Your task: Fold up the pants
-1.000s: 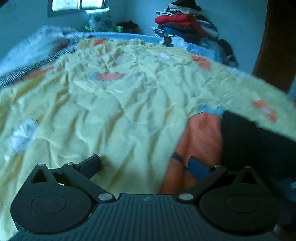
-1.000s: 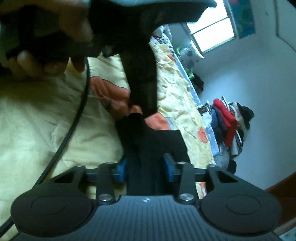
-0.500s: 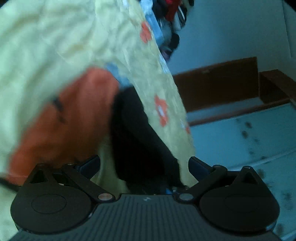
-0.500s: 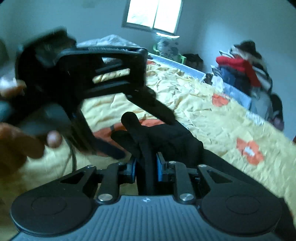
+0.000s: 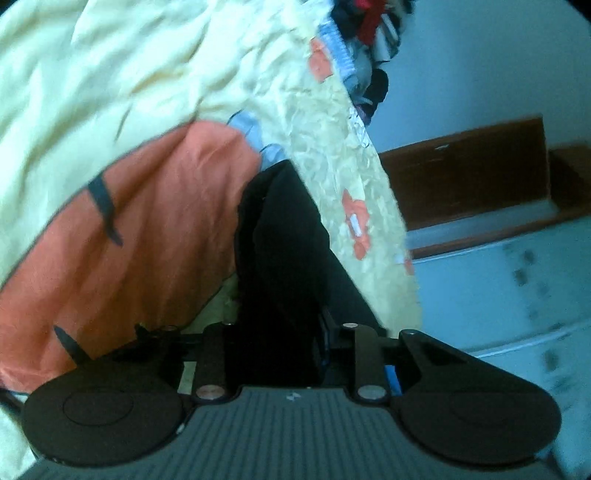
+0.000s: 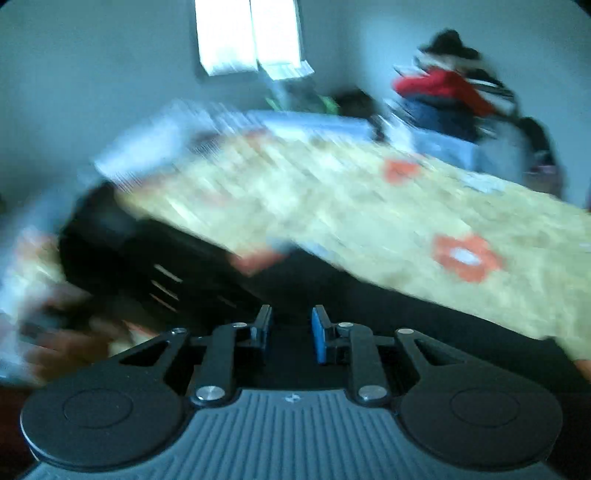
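My left gripper (image 5: 275, 332) is closing its jaws around a bunched ridge of the black pants (image 5: 280, 236), and the dark cloth fills the gap between my fingers. The pants run away from me up the picture across the yellow bedsheet (image 5: 110, 74), which is wrinkled and printed with orange patches (one big orange shape (image 5: 147, 221) lies just left of the black fabric, touching it). The whole view is tilted. At the far end of the bed sits a pile of clothes (image 5: 369, 22), and to the right stand a pale wall (image 5: 480, 66) and brown wooden boards (image 5: 469, 173).
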A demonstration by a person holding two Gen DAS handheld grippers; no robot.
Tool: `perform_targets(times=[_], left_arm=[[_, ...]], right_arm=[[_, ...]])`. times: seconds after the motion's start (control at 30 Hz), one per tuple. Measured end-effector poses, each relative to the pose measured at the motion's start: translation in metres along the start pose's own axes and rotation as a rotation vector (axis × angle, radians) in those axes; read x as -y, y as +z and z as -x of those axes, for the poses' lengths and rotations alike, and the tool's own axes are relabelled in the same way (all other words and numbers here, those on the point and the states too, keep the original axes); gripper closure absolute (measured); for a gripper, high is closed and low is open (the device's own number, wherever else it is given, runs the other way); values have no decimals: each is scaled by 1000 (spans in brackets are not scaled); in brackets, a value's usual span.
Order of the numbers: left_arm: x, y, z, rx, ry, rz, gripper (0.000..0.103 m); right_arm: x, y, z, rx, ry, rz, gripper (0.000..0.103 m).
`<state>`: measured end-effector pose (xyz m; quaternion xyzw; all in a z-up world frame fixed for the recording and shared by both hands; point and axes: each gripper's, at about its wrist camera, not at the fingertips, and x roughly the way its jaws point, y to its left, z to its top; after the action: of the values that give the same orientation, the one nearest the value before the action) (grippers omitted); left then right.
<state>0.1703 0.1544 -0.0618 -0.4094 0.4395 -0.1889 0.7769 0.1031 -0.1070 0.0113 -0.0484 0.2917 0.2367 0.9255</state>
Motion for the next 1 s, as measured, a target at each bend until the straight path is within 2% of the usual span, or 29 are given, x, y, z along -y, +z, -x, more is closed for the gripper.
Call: perform_targets(times=[0.03,0.1,0.17,0.23,0.3,0.4,0.47,0.57,0.7,0.83,1.0], left_arm=[[9,-4,2,27,34,-51,73],[33,-16,4,83,120,-190,74],[53,-29,8,127,186,-299,74],[69,-36,12,157,209,-364,75],[87,-44,20,182,206,-422,75],[120,-59,31,224,201,-527,75],[142,-73,31,243,197,-602,75],[175,-95,31,259,177,-695,75],[209,-122,19,240,134,-771,75],[241,-155,-5,204,101,-862,75],[272,-199,-44,160,86,-973,75]], right_arm=[[-2,-3,-12,-26,-29,21,81],[-7,-7,-29,-45,-14,13,81],[-11,-8,-33,-20,5,-6,81],[-11,-10,-21,8,18,-15,81],[3,-6,-15,53,49,-62,81],[23,-13,13,141,110,-203,81],[36,-14,29,192,123,-251,81],[50,-19,59,261,111,-292,81],[75,-33,97,330,101,-362,81],[102,-55,134,382,63,-422,81],[136,-84,168,406,-8,-480,81]])
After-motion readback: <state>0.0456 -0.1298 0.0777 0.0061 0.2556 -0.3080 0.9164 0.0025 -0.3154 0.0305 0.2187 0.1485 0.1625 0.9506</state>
